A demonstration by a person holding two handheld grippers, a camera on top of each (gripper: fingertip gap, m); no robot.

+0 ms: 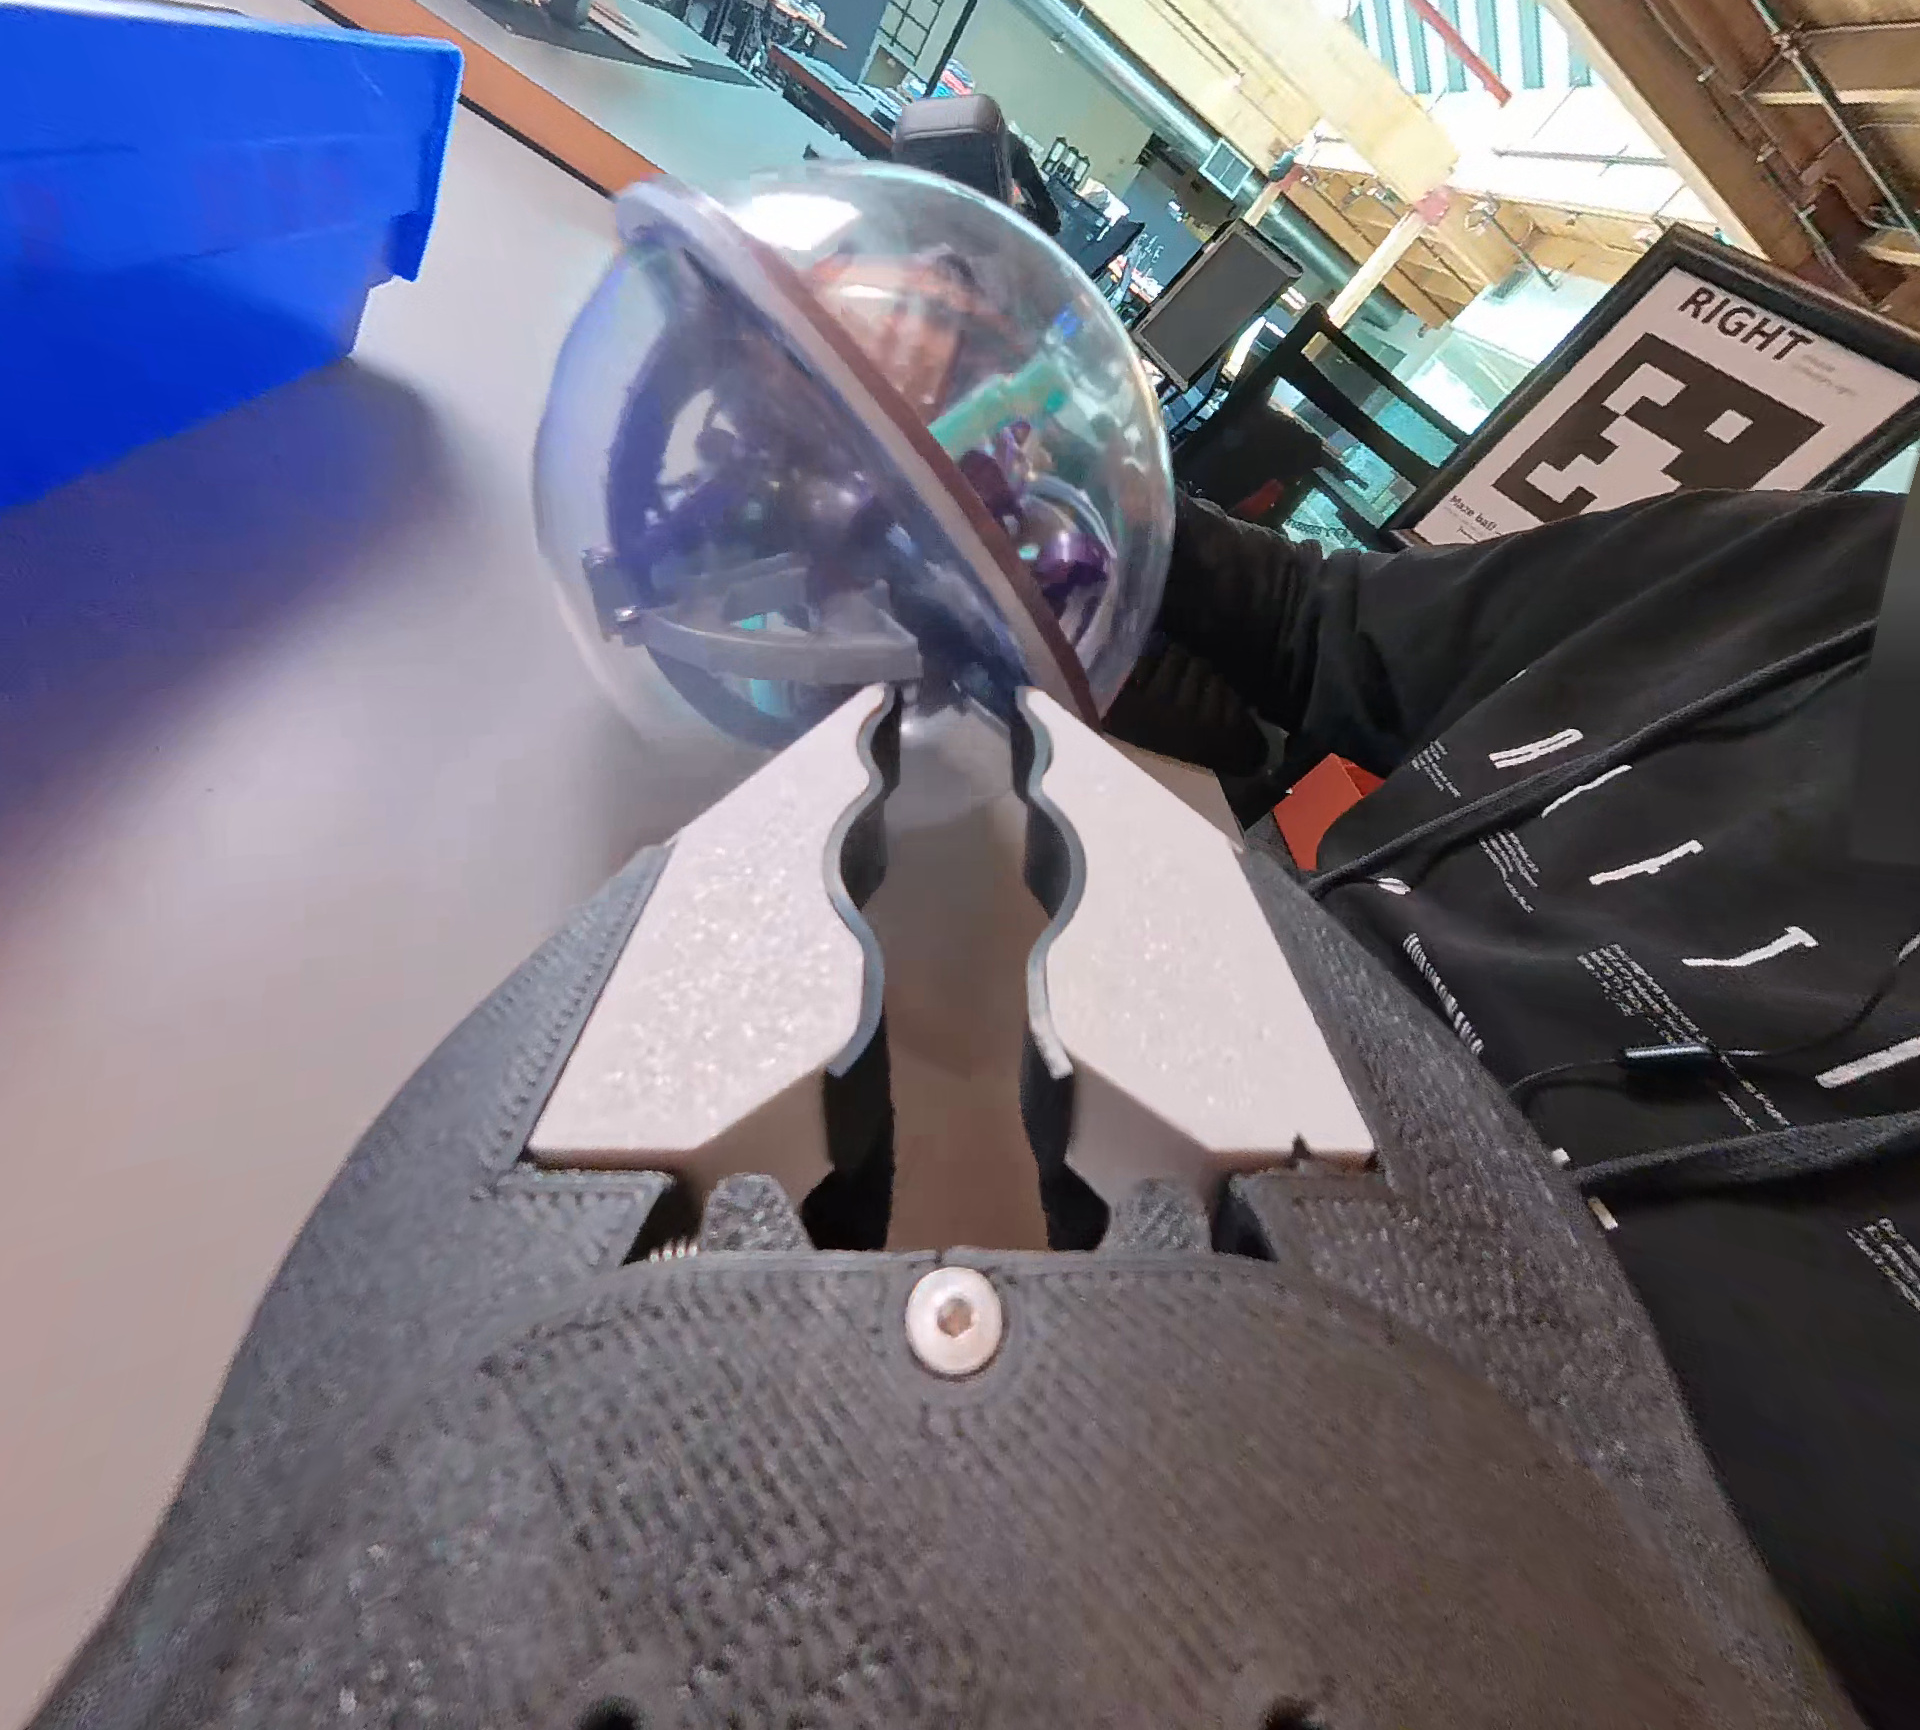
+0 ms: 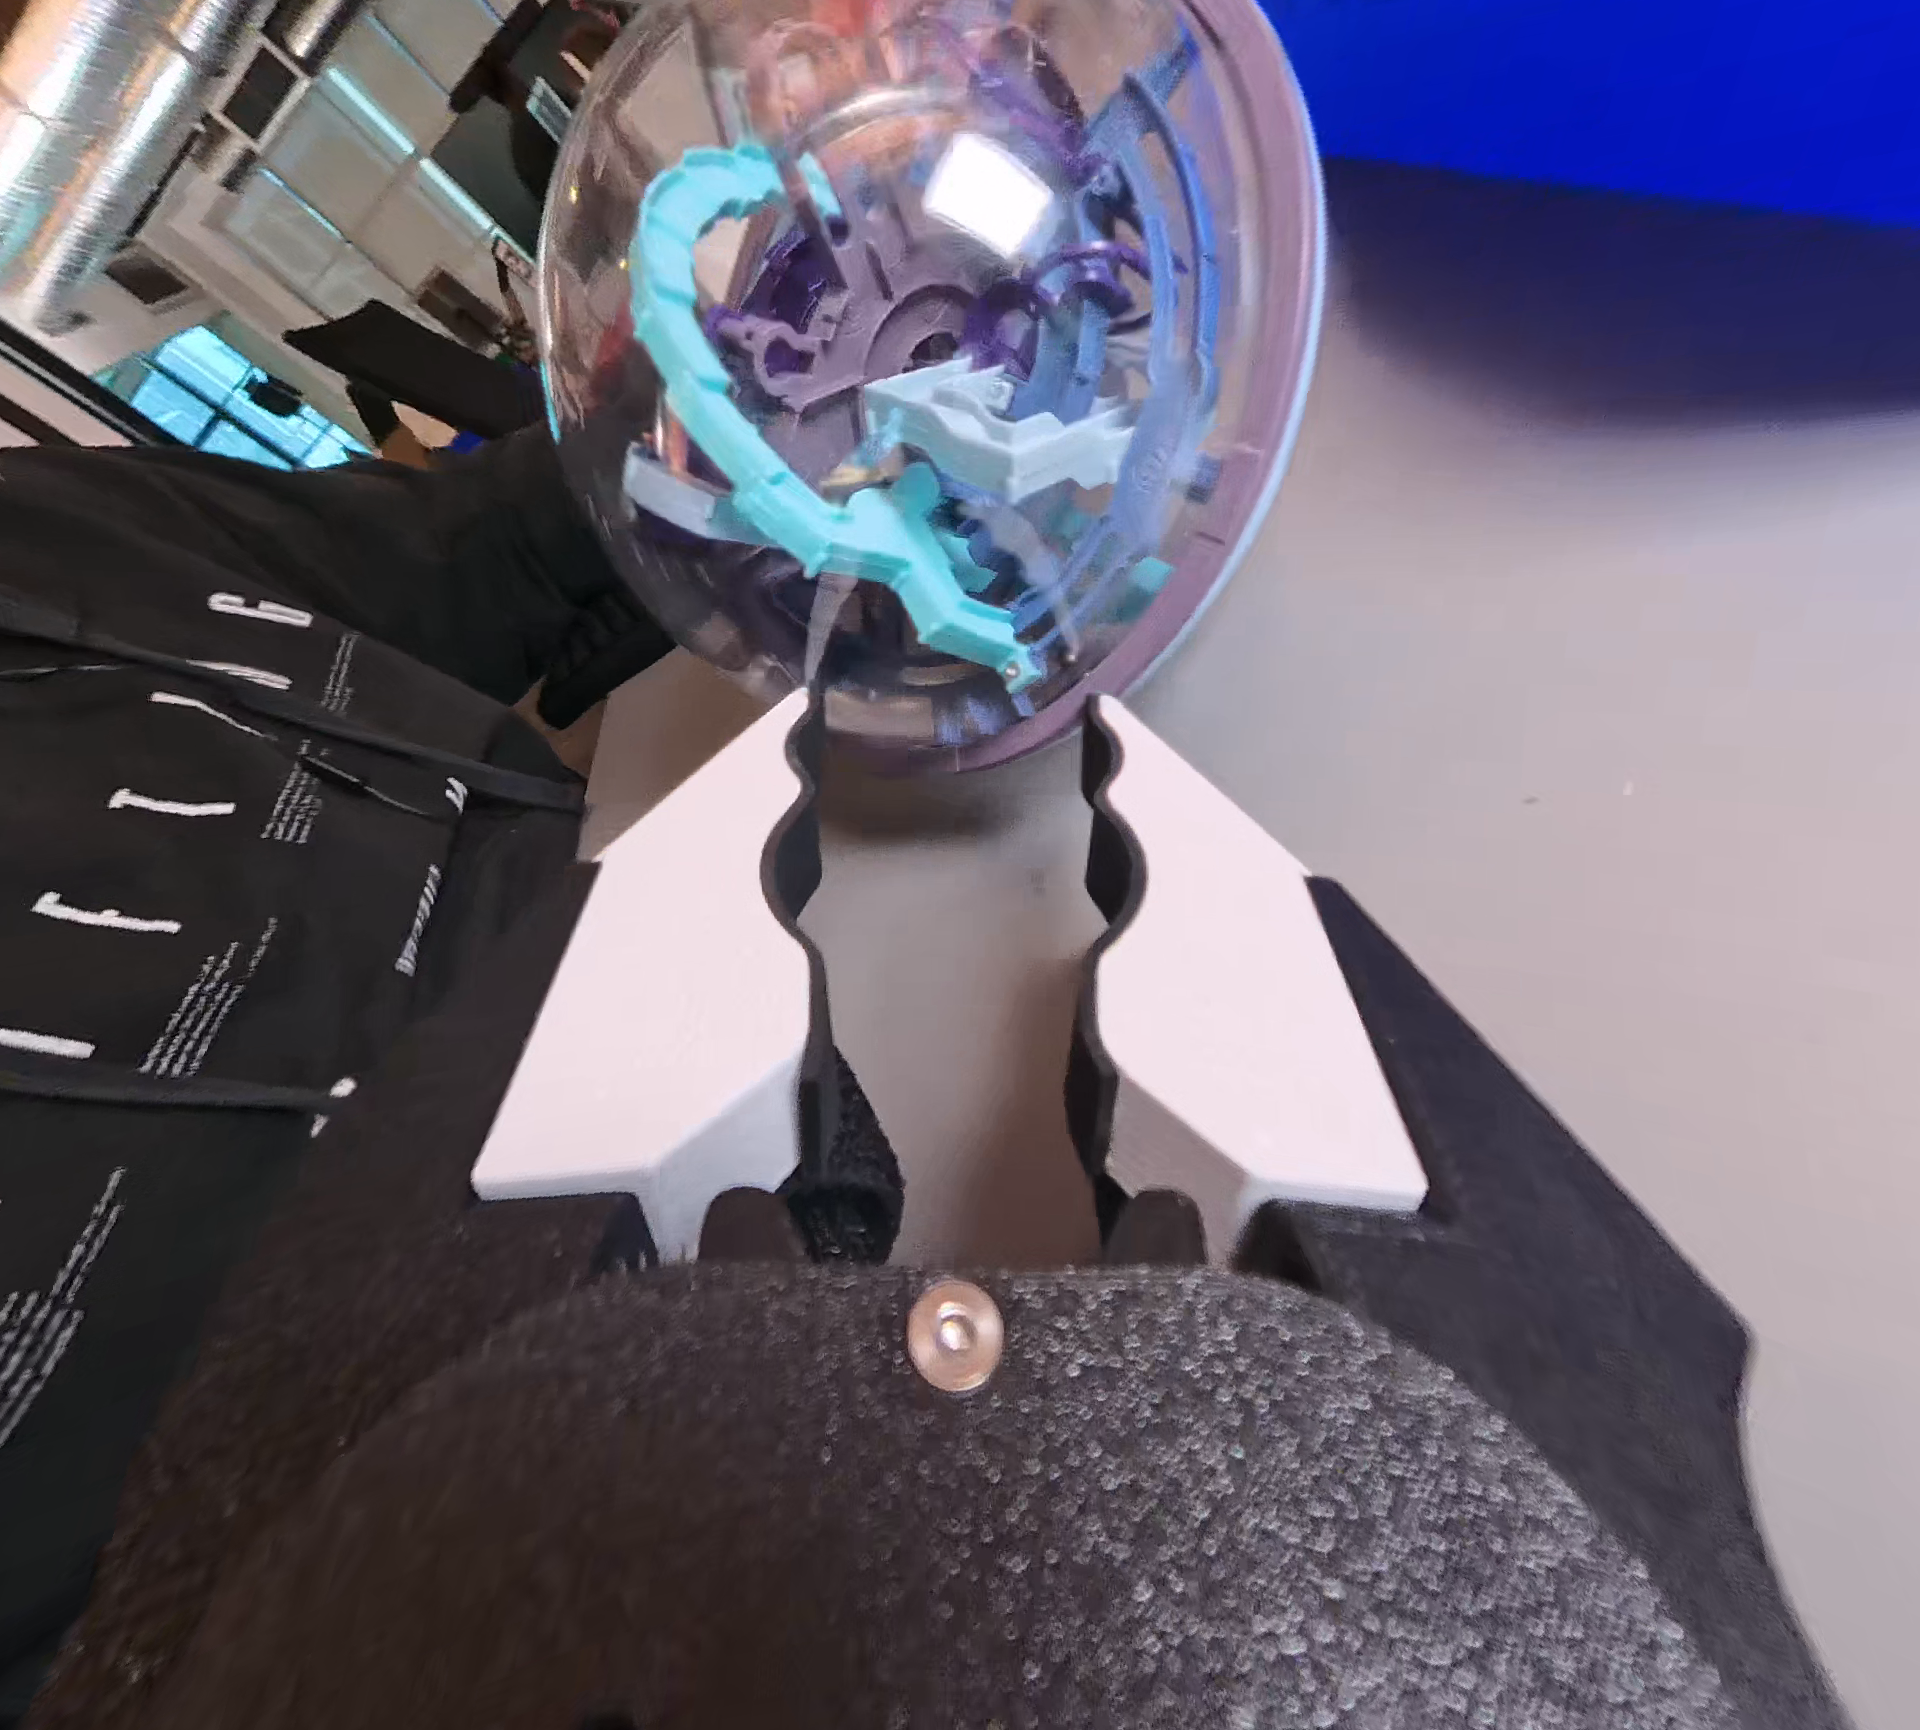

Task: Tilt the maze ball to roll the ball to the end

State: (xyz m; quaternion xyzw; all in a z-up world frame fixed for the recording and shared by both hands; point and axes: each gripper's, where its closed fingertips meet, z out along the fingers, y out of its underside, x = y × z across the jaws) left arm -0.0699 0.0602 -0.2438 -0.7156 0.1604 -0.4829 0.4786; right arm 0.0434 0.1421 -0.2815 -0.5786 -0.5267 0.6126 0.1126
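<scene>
While tilted on the grey tabletop (image 2: 1558, 745), the clear plastic maze ball (image 2: 914, 309) is being braced directly ahead of both spread grippers: left gripper (image 1: 951, 704), right gripper (image 2: 951, 714).

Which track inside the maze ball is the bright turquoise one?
In the right wrist view, it is the long curved track sweeping down the maze ball's left side toward the gripper. The others are purple, blue or pale grey.

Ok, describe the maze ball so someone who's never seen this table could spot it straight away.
Start at the big blue bin on the grey table; beside it, between the two grippers' tips, is the maze ball. It's the only see-through sphere, with a purple band around its middle and teal, blue and purple tracks inside.
</scene>
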